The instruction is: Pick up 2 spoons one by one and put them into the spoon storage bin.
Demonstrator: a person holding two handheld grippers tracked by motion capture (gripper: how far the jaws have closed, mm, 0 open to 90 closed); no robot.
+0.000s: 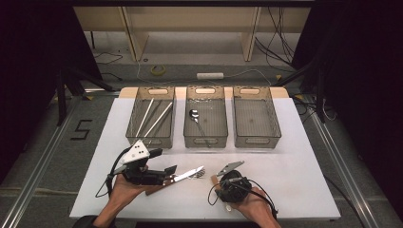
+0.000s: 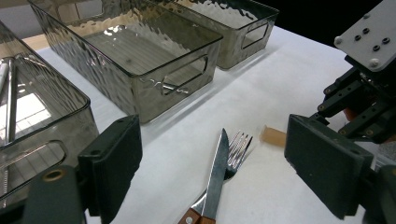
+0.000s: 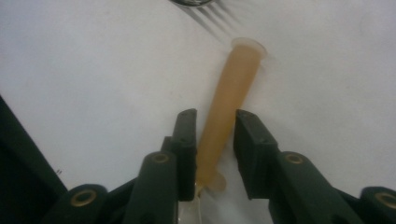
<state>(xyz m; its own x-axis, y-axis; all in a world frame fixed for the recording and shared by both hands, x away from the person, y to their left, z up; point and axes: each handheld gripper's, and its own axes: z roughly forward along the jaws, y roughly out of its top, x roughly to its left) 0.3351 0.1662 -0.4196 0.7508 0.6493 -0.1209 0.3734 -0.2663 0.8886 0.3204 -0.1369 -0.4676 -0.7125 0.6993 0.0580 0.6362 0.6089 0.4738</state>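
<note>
Closing in on the tan handle is the step I'm on: it lies flat on the white table, running straight up between my right gripper's jaws, which stand to either side of it with a sliver of daylight on the right and the left pad at or almost at the surface. I read that as not quite clamped yet — the pads bracket it, they don't squeeze it.

It looks like a smooth, pale amber rod, rounded, with a flared lip at the far end and a similar collar near my pads; matte, probably plastic or resin, and I'd guess a little slippery. From the high view it lies just right of the fork tines, near the front edge of the table.

Next I judge I need to finish the pinch square across the rod, near its middle, and lift without rolling it.

My left gripper sits at the left with its jaws wide apart, holding nothing; in its own view the knife lies across the fork between them, both wooden-handled.

Beyond stand three clear bins: the left bin with chopsticks, the middle bin with a spoon, the right bin bare — a sorting job, I'd guess.
</note>
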